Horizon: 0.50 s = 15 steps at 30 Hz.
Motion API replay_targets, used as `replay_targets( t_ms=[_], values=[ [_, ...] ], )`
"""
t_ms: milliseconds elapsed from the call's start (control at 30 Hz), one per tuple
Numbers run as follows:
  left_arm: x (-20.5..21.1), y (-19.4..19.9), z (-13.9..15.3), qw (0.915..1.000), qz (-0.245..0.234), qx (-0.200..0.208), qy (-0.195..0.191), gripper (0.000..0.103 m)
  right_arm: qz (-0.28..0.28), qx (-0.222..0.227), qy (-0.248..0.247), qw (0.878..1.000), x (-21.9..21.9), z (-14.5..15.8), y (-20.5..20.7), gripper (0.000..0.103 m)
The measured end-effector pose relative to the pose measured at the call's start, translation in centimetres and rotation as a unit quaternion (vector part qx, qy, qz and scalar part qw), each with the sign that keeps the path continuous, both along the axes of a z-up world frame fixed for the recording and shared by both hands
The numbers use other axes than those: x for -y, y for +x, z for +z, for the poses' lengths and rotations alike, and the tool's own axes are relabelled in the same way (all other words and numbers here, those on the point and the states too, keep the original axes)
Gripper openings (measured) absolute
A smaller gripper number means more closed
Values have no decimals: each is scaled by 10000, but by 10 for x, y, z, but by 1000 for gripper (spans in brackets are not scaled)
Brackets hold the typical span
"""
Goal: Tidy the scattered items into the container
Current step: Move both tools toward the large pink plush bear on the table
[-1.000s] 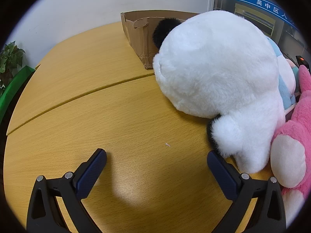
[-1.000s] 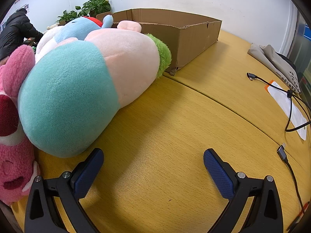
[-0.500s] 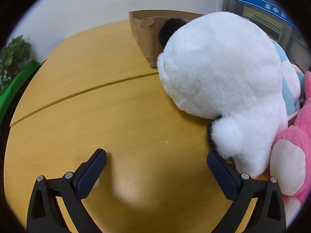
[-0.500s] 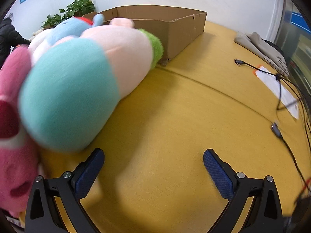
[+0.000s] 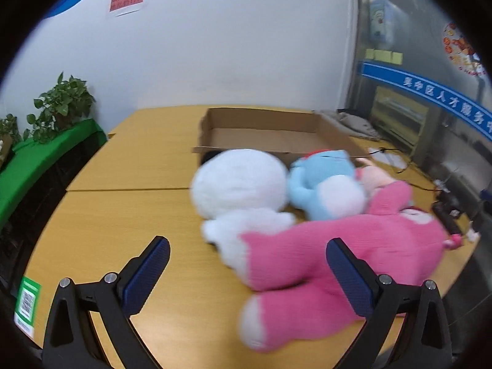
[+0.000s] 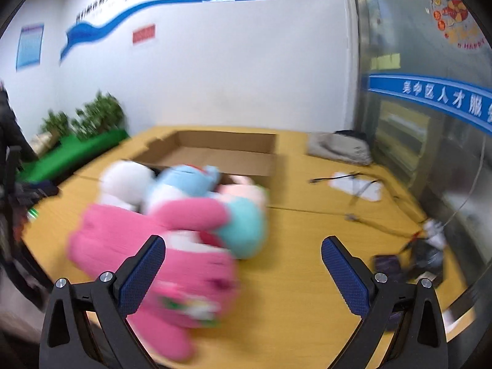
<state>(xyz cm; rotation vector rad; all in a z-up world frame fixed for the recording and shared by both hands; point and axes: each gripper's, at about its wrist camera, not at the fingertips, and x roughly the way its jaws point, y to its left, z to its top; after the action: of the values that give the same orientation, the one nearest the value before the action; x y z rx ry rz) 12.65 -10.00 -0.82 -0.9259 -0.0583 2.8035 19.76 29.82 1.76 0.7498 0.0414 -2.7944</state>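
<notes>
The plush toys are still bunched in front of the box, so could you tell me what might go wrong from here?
1. The pink plush lies against the white plush and blue plush; lifting one may drag the others.
2. Cables and small devices lie on the table near the right gripper; a sweep could snag them.
3. The cardboard box looks shallow, so bulky toys may tumble out.

Left claw (image 5: 247, 272) and right claw (image 6: 243, 272) both spread wide, empty.

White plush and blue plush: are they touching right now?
Touching. In the left wrist view the white plush presses directly against the blue plush, with no tabletop visible between them.
</notes>
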Motion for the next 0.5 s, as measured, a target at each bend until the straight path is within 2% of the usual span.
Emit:
replay_targets(
  t_ms=[67,167,300,500],
  values=[
    [-41,16,-5,9999,-39,52,132,102,-23,254,-378,9990,23,-5,3,103],
    [-54,23,-5,9997,-4,136,208,102,-270,545,-470,9970,49,-11,1,103],
    [-64,31,-12,9997,124,183,124,102,-590,692,-102,9958,68,-18,-1,103],
    [-82,39,-10,9997,-77,209,46,102,-727,702,274,9945,72,-28,6,103]
  ],
)
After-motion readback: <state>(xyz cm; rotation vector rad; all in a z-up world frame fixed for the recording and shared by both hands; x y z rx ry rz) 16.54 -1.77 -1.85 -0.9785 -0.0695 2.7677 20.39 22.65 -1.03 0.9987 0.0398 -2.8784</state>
